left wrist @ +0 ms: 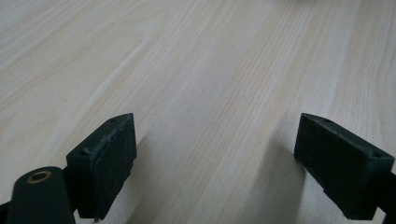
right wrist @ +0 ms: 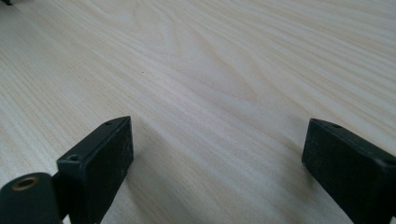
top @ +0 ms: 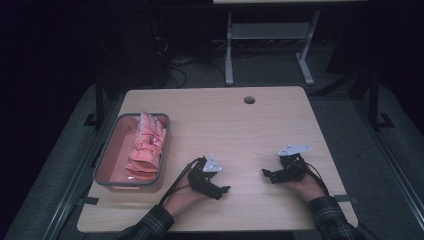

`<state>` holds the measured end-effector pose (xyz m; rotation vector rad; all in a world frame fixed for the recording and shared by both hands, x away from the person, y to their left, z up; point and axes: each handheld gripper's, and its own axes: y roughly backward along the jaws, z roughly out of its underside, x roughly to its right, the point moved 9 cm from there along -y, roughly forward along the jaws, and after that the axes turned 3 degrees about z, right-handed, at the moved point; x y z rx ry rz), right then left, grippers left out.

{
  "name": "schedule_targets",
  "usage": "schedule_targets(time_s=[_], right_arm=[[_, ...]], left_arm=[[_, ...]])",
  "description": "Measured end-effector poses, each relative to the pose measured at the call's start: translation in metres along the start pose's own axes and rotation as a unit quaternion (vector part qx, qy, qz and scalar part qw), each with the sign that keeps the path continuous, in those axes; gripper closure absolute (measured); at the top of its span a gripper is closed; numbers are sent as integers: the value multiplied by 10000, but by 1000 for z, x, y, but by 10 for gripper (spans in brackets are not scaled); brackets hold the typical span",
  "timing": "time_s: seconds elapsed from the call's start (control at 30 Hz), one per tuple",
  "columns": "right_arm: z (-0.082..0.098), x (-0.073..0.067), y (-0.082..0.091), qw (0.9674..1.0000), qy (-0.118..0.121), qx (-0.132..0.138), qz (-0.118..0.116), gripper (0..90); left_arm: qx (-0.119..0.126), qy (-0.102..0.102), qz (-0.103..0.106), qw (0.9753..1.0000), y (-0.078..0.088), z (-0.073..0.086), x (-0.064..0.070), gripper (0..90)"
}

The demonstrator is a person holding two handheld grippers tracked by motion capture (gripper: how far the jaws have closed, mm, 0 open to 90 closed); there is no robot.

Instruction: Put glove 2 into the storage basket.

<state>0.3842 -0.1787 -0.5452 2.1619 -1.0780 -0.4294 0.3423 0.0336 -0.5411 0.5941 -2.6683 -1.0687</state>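
While both grippers rest low over the bench [top: 250, 130], the scene reads as follows.
Tray: grey tray [top: 102, 170] at the bench's left edge, holding a pile of folded pink gloves [top: 145, 150].
Left gripper [top: 224, 191]: right of the tray, near it; jaws spread, nothing between them.
Right gripper [top: 265, 173]: farther right of the tray, well apart from it; jaws spread, nothing between them.
High view: shows tray, gloves, both hands, a round hole [top: 249, 100] near the bench's far edge.
Gripper views: show bare wood grain between the black jaws.
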Motion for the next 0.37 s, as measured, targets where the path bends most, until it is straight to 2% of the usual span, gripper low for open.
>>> schedule_targets(time_s=[0.37], right_arm=[[0,0,0,10000,-2,-1,0,84]], left_arm=[[10,1,4,10000,0,0,0,123]])
